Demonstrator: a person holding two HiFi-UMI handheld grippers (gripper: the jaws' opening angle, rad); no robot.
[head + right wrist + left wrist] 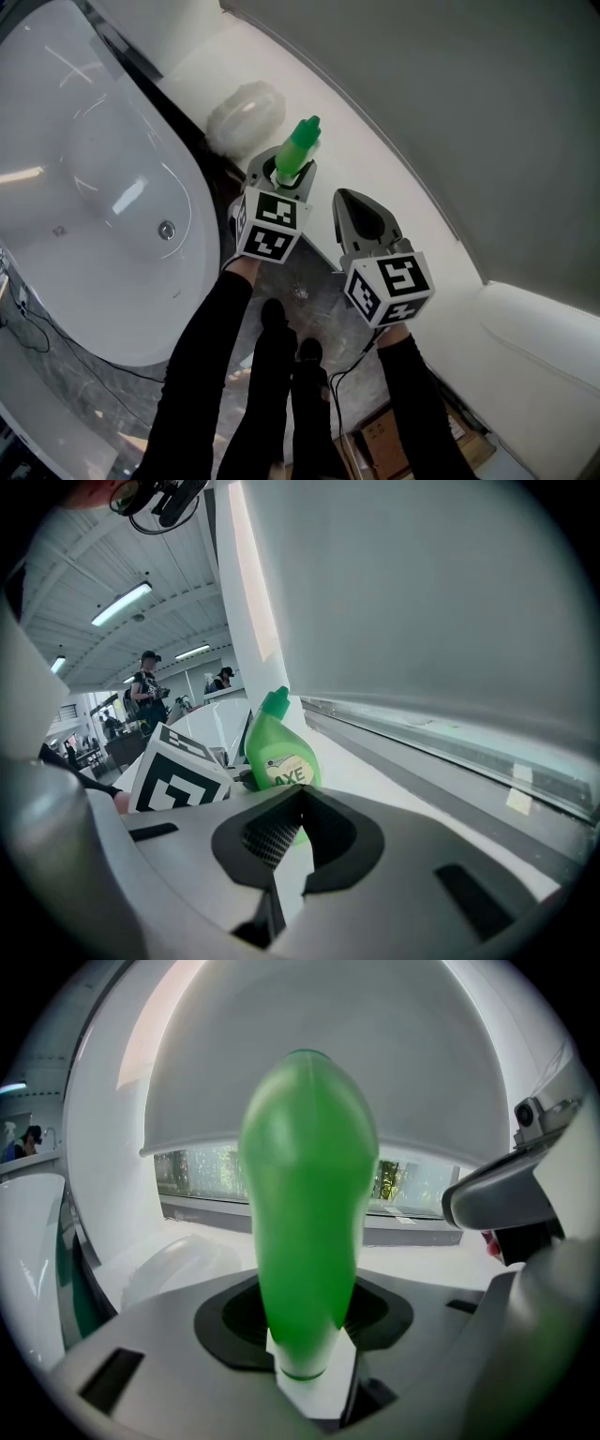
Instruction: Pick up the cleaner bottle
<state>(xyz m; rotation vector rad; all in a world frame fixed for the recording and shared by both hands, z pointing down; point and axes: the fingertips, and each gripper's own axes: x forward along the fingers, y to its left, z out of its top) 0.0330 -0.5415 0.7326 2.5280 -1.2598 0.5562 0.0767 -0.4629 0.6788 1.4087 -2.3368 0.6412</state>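
Note:
The green cleaner bottle (298, 150) stands upright on the white ledge (394, 178) behind the bathtub. My left gripper (286, 171) reaches around its lower part. In the left gripper view the bottle (307, 1204) fills the middle between the jaws of that gripper (314, 1340), which stand a bottle's width apart, close beside its sides; I see no pads pressing. The right gripper (343, 199) hovers just right of the bottle, shut and holding nothing. From the right gripper view the labelled bottle (281, 757) shows beyond the closed tips of that gripper (298, 797).
A white bathtub (103, 178) fills the left. A clear plastic-wrapped bundle (246, 111) lies on the ledge behind the bottle. A grey wall (450, 103) rises to the right. A cardboard box (384, 439) and a cable (84, 361) lie on the floor. People stand far off (148, 682).

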